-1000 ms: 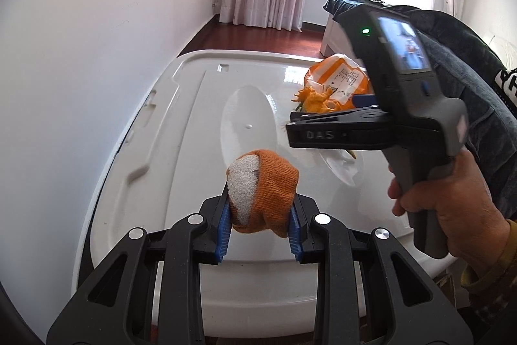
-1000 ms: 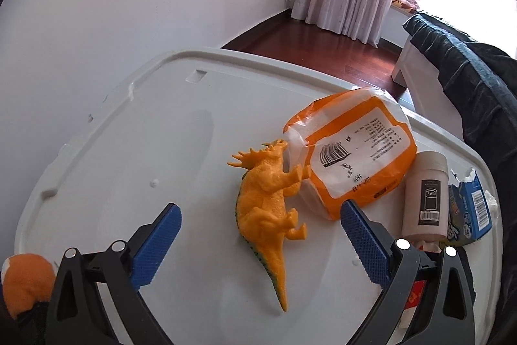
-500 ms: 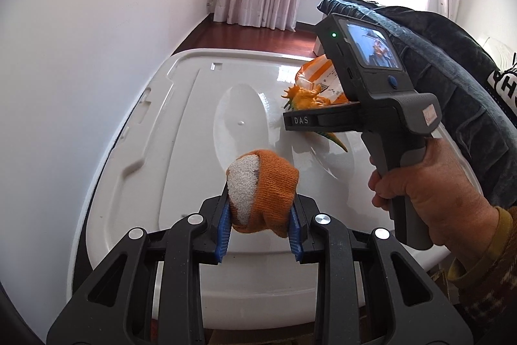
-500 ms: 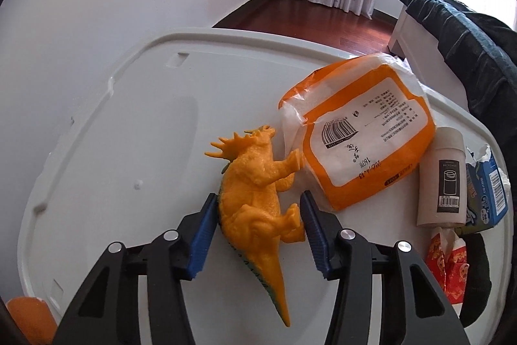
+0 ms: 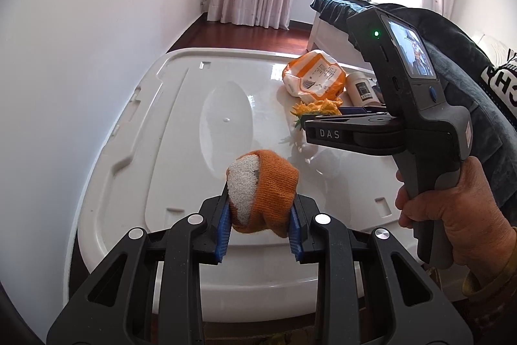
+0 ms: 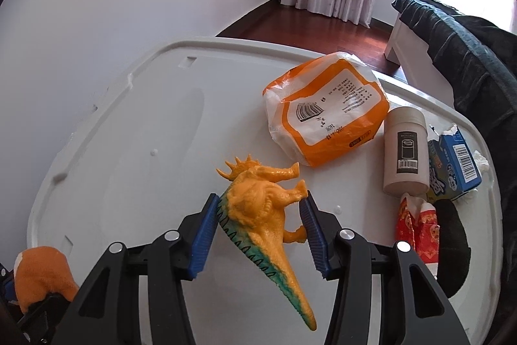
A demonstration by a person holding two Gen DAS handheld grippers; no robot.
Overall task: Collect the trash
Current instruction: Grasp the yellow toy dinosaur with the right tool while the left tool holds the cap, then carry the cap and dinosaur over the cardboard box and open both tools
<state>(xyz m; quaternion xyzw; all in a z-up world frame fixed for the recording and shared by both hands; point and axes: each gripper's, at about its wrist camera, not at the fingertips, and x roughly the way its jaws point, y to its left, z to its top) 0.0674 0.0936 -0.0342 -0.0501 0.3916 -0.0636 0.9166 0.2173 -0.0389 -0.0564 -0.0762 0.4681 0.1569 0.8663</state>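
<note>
My left gripper (image 5: 260,223) is shut on a rolled orange and white sock (image 5: 261,189), held above the near edge of the white bin lid (image 5: 181,131); the sock also shows in the right wrist view (image 6: 42,274). My right gripper (image 6: 258,231) is shut on an orange toy dinosaur (image 6: 261,206) with a green-edged tail, lifted off the lid and tilted. From the left wrist view the right gripper (image 5: 323,118) hangs over the lid's right side with the dinosaur (image 5: 318,109) partly hidden behind it.
On the lid's right part lie an orange and white tissue pack (image 6: 326,109), a beige cylinder bottle (image 6: 405,151), a blue carton (image 6: 455,164), a red packet (image 6: 416,225) and a black item (image 6: 452,238). A white wall runs along the left. A dark-covered bed (image 6: 458,34) stands behind.
My right gripper closed on the dinosaur, then lifted it off the lid and drew it back from the tissue pack. My left gripper kept holding the sock.
</note>
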